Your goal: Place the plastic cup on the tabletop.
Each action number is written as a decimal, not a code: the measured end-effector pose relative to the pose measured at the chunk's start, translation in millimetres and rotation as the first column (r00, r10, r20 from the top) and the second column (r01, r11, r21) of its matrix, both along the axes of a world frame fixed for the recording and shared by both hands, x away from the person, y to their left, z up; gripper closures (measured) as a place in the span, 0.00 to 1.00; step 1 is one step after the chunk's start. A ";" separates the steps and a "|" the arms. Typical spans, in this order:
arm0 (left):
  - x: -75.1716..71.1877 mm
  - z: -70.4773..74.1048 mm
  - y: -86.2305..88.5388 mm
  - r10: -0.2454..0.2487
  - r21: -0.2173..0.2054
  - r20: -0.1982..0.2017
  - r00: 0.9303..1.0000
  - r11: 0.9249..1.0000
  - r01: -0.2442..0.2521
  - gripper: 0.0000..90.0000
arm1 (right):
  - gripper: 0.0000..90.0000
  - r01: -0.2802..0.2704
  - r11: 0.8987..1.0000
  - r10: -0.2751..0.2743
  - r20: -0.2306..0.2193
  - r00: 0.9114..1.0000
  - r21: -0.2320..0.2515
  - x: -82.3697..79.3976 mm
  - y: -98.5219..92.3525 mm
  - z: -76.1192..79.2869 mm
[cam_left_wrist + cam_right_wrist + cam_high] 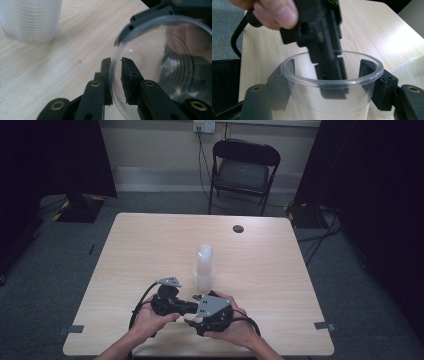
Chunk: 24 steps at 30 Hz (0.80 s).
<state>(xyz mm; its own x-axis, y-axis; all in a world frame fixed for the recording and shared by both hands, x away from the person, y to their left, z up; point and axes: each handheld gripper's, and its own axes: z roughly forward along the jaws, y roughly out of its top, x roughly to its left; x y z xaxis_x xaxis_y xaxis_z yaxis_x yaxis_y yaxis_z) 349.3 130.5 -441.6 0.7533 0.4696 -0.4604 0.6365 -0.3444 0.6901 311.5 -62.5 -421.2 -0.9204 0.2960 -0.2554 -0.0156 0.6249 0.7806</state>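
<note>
Right gripper [332,82] clasps cup [332,105]; left gripper [115,75] straddles rim.

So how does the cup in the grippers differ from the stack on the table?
The cup is single, gripped across its outside by the right gripper with the left gripper astride its rim; the stack holds many nested cups and stands free on the table. The cup lies sideways off the table; the stack stands upright. Both are clear plastic.
</note>
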 end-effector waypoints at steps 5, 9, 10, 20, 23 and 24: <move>-0.7 0.8 1.3 0.019 -0.019 0.019 1.000 1.000 -0.019 0.85 | 0.33 0.011 1.000 -0.011 -0.007 1.000 0.009 2.6 -2.6 -0.1; -1.6 1.6 3.5 0.030 -0.022 0.042 0.999 0.999 -0.029 0.80 | 0.33 0.029 1.000 -0.029 -0.010 1.000 0.009 3.9 -4.4 -0.8; -2.2 2.1 4.0 0.039 -0.026 0.050 0.998 0.999 -0.038 0.79 | 0.33 0.035 0.999 -0.034 -0.012 0.999 0.006 4.5 -5.1 -1.2; -5.1 6.9 11.1 0.089 -0.057 0.089 0.992 0.995 -0.085 0.68 | 0.33 0.102 0.995 -0.102 -0.025 0.994 0.004 8.9 -14.4 -5.3; -5.2 7.7 11.8 0.093 -0.062 0.100 0.991 0.994 -0.087 0.67 | 0.33 0.118 0.993 -0.117 -0.028 0.993 0.009 11.1 -17.7 -5.5; -5.3 8.0 12.2 0.096 -0.068 0.113 0.989 0.994 -0.088 0.67 | 0.33 0.121 0.993 -0.121 -0.032 0.992 0.011 11.7 -18.7 -5.6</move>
<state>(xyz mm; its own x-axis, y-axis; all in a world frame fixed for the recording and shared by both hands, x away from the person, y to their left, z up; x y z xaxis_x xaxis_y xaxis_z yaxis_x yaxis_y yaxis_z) 344.0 142.8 -433.6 0.7582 0.5124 -0.4032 0.5778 -0.2417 0.7795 323.2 -81.2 -426.8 -0.8852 0.4086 -0.2222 0.0844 0.6109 0.7872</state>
